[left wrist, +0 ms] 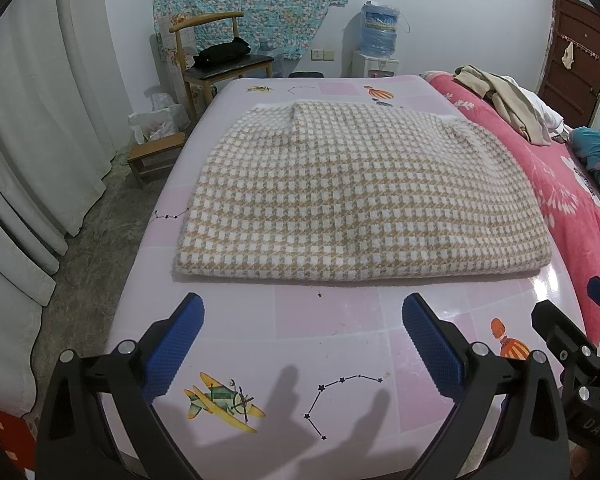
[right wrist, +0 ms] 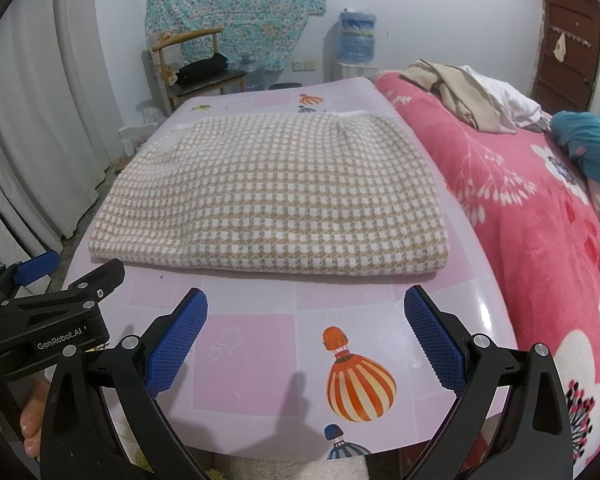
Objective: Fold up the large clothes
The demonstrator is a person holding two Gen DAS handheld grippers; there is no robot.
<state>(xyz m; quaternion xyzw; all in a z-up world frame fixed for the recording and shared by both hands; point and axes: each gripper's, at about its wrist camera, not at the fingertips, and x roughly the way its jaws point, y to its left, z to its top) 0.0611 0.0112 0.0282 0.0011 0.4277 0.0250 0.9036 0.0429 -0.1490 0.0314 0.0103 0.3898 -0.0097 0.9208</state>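
both our grippers, left gripper (left wrist: 302,316) and right gripper (right wrist: 305,312), are hovering wide open and holding nothing over the near end of the pink table (left wrist: 340,320); just beyond, the folded checked garment (left wrist: 352,196) is lying flat mid-table.

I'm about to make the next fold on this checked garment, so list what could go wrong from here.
1. The checked garment is thick and layered; a grab at its near edge may catch only the top layer and pull the stack apart.
2. Its right side lies close to the pink blanket, so the right gripper could snag that too.
3. The glossy table cover may let the bundle slide rather than fold.
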